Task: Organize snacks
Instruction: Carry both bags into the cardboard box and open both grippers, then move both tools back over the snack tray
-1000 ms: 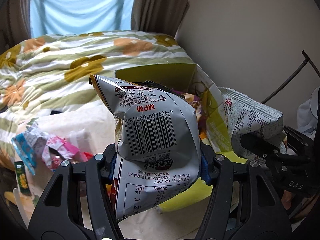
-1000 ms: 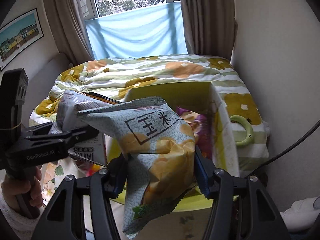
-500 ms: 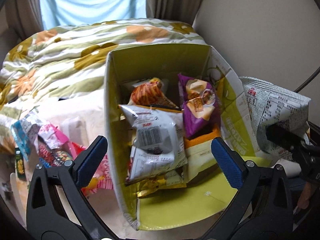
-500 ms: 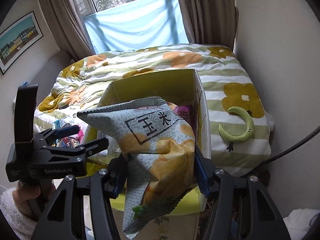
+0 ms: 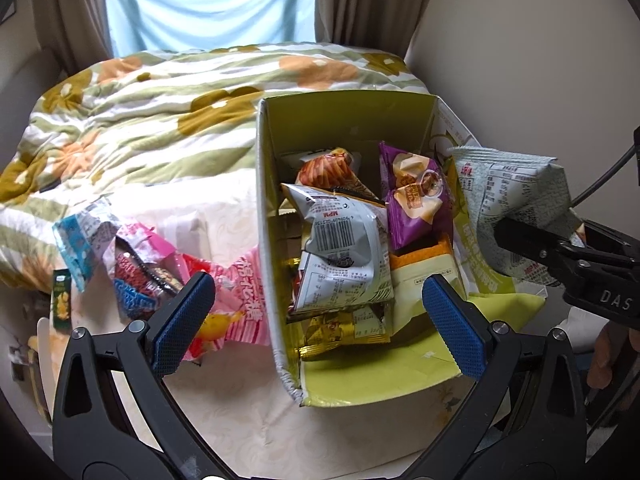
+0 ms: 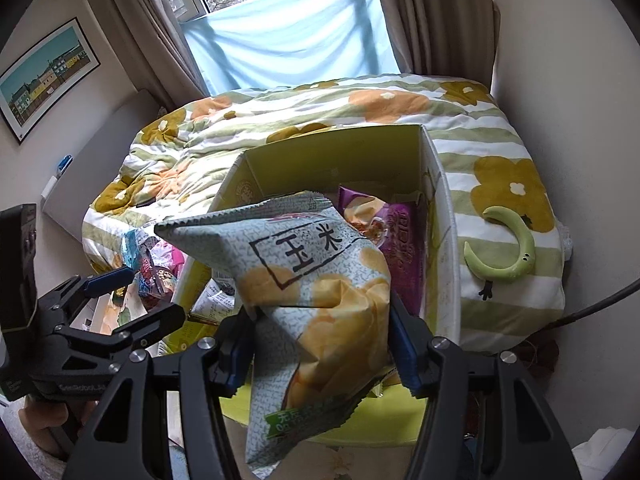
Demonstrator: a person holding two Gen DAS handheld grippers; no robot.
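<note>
- Left gripper point(image 5: 318, 314): spread wide, nothing between the blue pads, hanging over the near end of the box point(image 5: 264, 216).
- Right gripper point(image 6: 322, 344): clamped on a pale corn snack bag point(image 6: 316, 300), pinched about mid-body, held above the near right side of the box.
- Inside the box: a silver bag point(image 5: 344, 256) lying barcode-up on top, a purple bag point(image 5: 416, 196) and an orange bag point(image 5: 328, 170) behind it, an orange-topped packet point(image 5: 424, 264) to the right.
- Waiting outside on the table to the left: a heap of loose snacks point(image 5: 152, 268), pink and blue wrappers among them.
- Risk, probably the main one: corn bag let go too near the right wall, catching the rim and sliding off to the floor side.
- Risk: puffy bag landing on the already high pile, rolling or tipping the silver bag out over the low front flap point(image 5: 384, 376).
- Risk: hard squeeze on an air-filled bag, likely crushing the contents or popping the seal.
- Risk: both grippers close together over one box, a knock between them possible when reaching for the heap.
</note>
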